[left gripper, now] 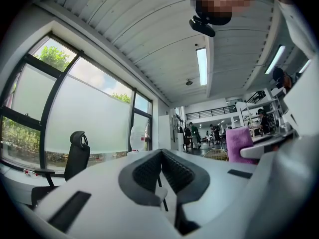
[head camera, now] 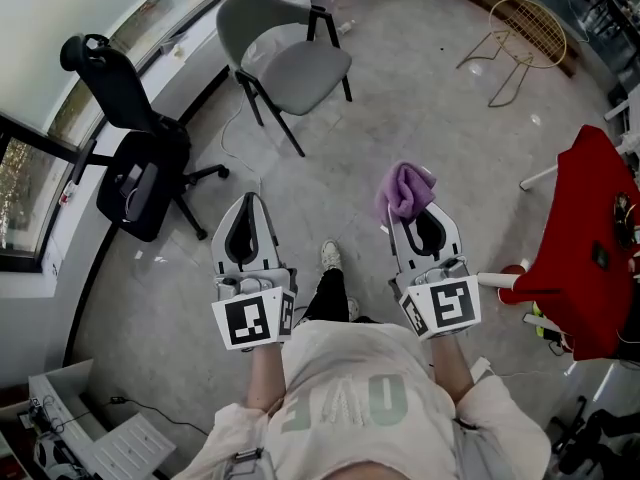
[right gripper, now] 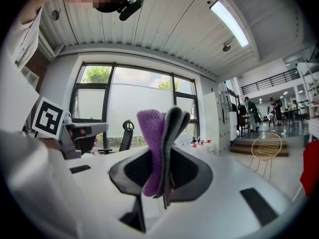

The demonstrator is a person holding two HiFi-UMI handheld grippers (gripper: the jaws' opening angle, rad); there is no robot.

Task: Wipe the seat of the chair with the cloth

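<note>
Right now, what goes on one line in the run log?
phase: before wiping | left gripper: shut, empty | right gripper: shut on purple cloth | grey chair, black office chair: ahead, untouched

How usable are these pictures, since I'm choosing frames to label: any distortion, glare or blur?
Head view: evenly lit and sharp, cloth clear, edges slightly bowed. Left gripper view: heavy fisheye, dark corners, window washed out. Right gripper view: same fisheye, ceiling lamp blown out, cloth in focus.

right tool (right gripper: 162, 180): jaws clamped on purple cloth (right gripper: 152, 133) | cloth upright | wire chair (right gripper: 266, 148) far right
</note>
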